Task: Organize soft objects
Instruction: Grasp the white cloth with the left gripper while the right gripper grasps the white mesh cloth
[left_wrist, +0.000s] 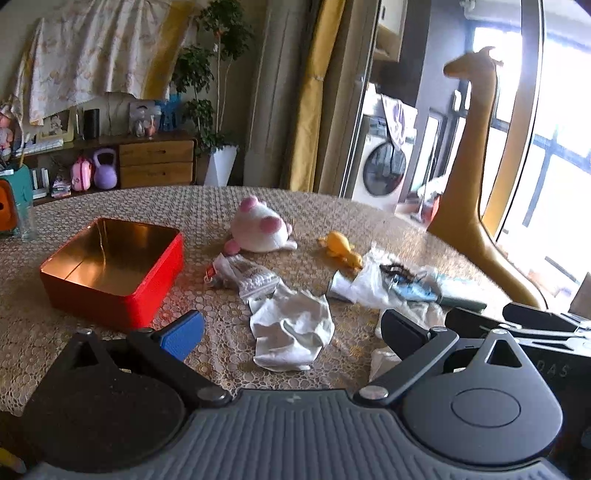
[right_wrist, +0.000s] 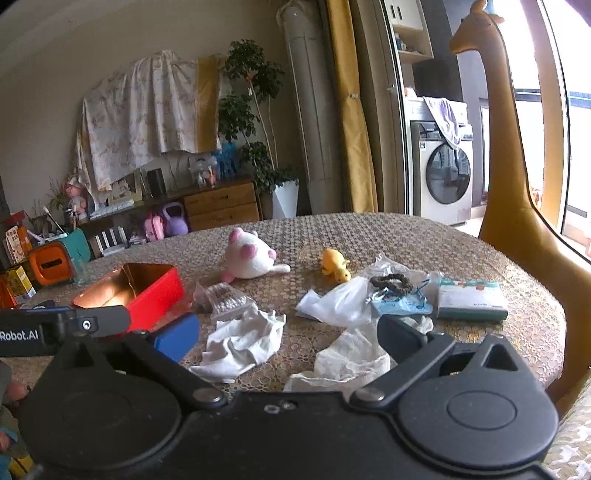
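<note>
I see the crumpled white cloth lying on the tabletop right ahead of my left gripper, whose fingers are spread wide with nothing between them. A lacy white cloth lies before my right gripper, its fingers also spread and empty. Farther back sit the white and pink plush and the small yellow toy, apart from each other. A clear bag of beads lies between the plush and the white cloth. The open red box stands to the left, near the cloth.
</note>
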